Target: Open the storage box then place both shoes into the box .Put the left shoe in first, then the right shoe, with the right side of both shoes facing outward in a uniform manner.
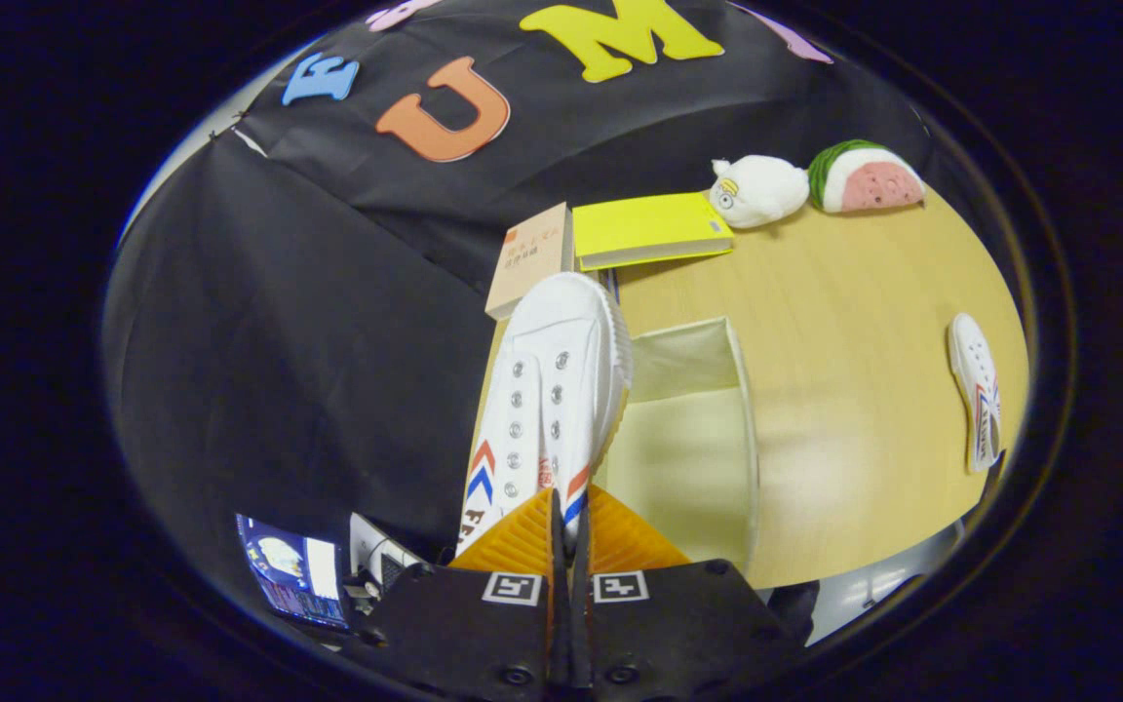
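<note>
Clamped in the gripper [569, 526], fingers pinching its heel end: a white shoe [547, 409], raised beside the open storage box [708, 429], heel hidden. Far right, on the table [844, 322]: second shoe [977, 390].

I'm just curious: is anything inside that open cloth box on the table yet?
The storage box looks empty: only its pale lining shows. The shoe gripped in the gripper hangs in front of its near left edge, hiding that corner. The other shoe lies on the table.

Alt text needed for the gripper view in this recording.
The gripper is shut on a white shoe, held over the open storage box on a wooden table. A second shoe lies beyond the box.
</note>
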